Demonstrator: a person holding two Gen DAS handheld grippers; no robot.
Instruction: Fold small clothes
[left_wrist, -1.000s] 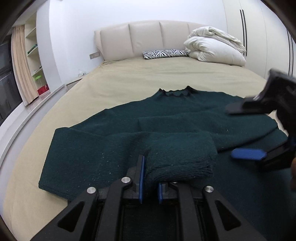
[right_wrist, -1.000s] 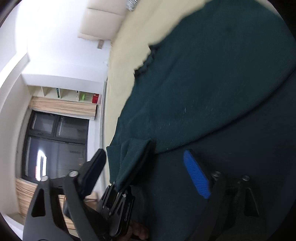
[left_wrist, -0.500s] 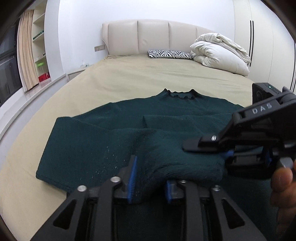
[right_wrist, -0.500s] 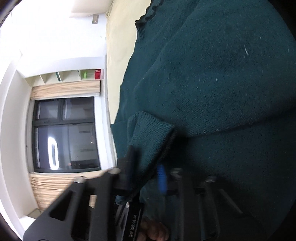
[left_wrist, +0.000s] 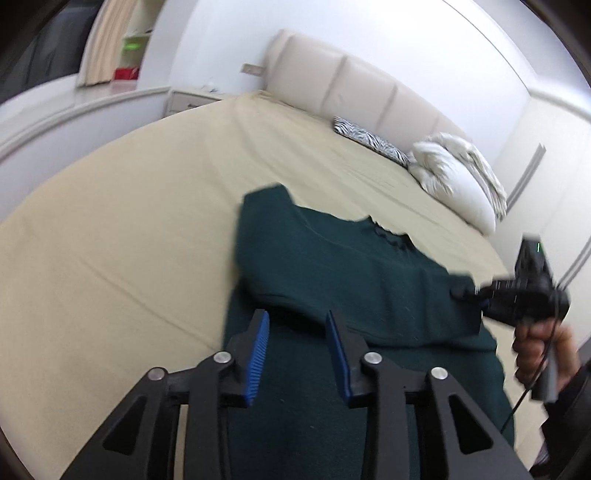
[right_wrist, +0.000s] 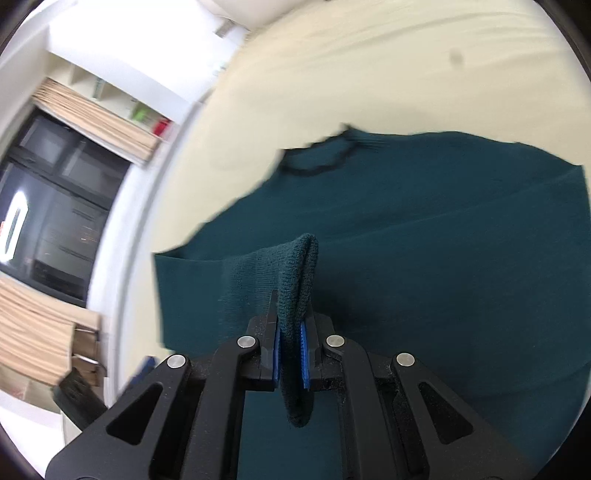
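Note:
A dark green knit sweater (left_wrist: 332, 266) lies spread on the beige bed, collar toward the headboard, with a sleeve folded across its body. My left gripper (left_wrist: 297, 334) is open and empty, hovering just above the sweater's lower part. My right gripper (right_wrist: 290, 343) is shut on the sleeve cuff (right_wrist: 297, 280), which stands pinched between the blue pads above the sweater body (right_wrist: 443, 258). The right gripper also shows in the left wrist view (left_wrist: 517, 295), held by a hand at the sweater's right edge.
The beige bed sheet (left_wrist: 129, 221) stretches to the left and far side. A zebra-print pillow (left_wrist: 369, 138) and a folded white duvet (left_wrist: 458, 177) lie by the headboard. A window with blinds (right_wrist: 48, 229) and shelves are off the bed's left side.
My left gripper has let go of the sleeve cuff and opened. My right gripper has closed on that cuff and carried the sleeve to the right across the sweater.

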